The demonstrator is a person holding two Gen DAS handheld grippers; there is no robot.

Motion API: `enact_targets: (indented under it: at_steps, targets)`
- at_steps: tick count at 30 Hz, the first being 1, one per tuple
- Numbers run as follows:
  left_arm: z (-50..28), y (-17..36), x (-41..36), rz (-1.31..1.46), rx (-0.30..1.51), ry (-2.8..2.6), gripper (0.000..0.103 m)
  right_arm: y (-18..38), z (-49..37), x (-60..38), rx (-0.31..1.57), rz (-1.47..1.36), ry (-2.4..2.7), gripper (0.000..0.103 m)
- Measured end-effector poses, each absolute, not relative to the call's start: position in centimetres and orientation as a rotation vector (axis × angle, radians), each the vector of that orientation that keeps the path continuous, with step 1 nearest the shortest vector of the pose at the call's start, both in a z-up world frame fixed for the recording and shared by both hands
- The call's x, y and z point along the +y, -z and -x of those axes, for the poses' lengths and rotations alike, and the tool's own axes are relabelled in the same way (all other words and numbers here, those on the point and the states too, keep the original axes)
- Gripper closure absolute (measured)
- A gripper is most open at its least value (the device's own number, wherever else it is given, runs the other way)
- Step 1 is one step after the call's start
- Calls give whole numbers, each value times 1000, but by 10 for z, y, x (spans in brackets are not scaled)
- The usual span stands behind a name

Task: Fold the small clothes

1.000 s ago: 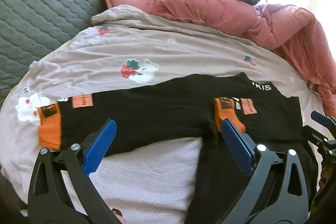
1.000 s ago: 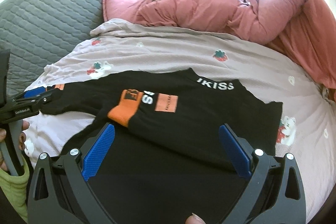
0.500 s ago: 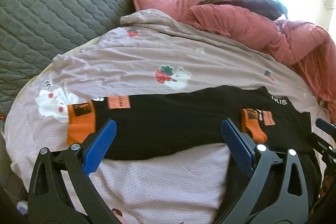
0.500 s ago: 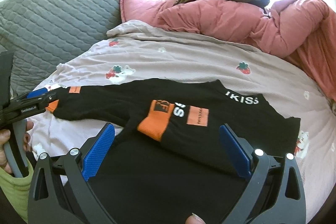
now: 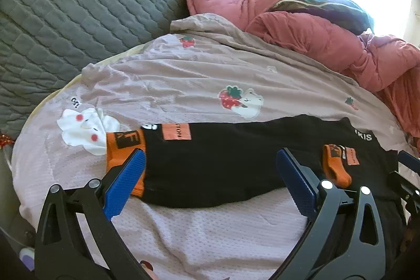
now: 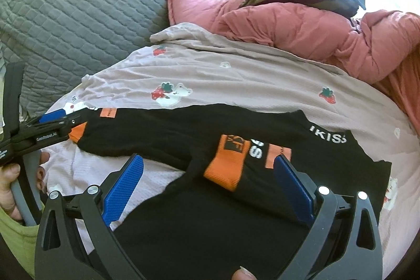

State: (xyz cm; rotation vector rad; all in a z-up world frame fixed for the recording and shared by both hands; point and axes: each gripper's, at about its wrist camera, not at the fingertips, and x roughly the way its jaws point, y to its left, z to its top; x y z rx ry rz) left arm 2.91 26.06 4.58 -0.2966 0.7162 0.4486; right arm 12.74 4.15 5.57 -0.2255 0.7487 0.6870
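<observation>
Right wrist view shows the black top (image 6: 262, 175) with one sleeve (image 6: 228, 156) folded in, the other sleeve (image 5: 199, 162) still outstretched, both the left gripper (image 5: 210, 183) and right gripper (image 6: 207, 188) spread wide and holding nothing

Strawberry-print mauve sheet (image 5: 199, 75) across centre; grey quilted headboard (image 5: 78, 4) at ten o'clock; pink duvet (image 5: 328, 43) at two.
</observation>
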Motion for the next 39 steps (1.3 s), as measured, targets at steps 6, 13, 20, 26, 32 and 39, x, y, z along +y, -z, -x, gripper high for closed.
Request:
enact_targets:
  at_steps: [6,13,20,26,32,39]
  targets:
    - [-27,-39,280,318,723,-484,10,-54,-129,61,750,235,-712,4]
    - [-22,-22,309,372,749,-550,10,-45,-131,82,765,247,-740,4]
    - [-20,-2,332,434,766,-609,10,-28,-131,92,801,244,-760,4]
    - [-20,12,345,473,792,-653,10,-15,-131,92,830,238,-765,4]
    - [-27,25,353,453,835,-721,20,2,-131,88,869,232,-760,4]
    - [-37,24,338,328,843,-698,73,2,-133,70,878,197,-729,4]
